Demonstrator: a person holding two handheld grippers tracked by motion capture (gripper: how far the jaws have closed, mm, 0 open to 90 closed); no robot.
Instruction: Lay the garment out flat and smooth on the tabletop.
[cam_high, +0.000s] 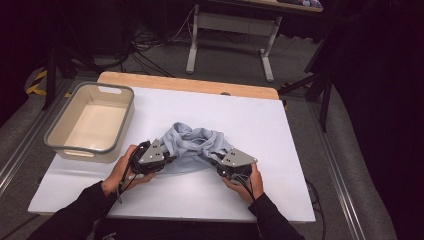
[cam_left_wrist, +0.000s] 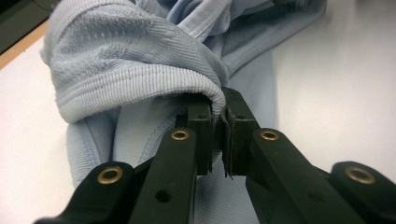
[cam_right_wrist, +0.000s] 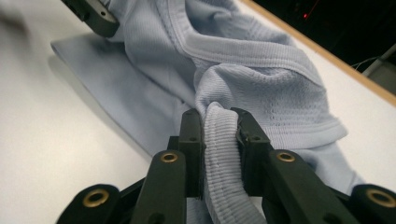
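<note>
A light blue knitted garment (cam_high: 192, 147) lies bunched in the middle of the white table (cam_high: 280, 125). My left gripper (cam_high: 167, 159) holds its left side, and in the left gripper view its jaws are shut on a thin fold of the garment (cam_left_wrist: 140, 56). My right gripper (cam_high: 217, 162) holds the right side, and the right gripper view has its jaws pressing on a thick ribbed hem (cam_right_wrist: 224, 158) of the garment (cam_right_wrist: 261, 70). The cloth sags between the two grippers and its lower part rests on the table. The other gripper's jaw tip (cam_right_wrist: 93, 14) shows at the top left of the right gripper view.
A beige plastic tub with a grey rim (cam_high: 60, 142) stands empty at the table's left edge. The table's wooden far edge (cam_high: 190, 82) runs behind the garment. Beyond it are the legs of another table (cam_high: 192, 45), cables on the floor and dark stands.
</note>
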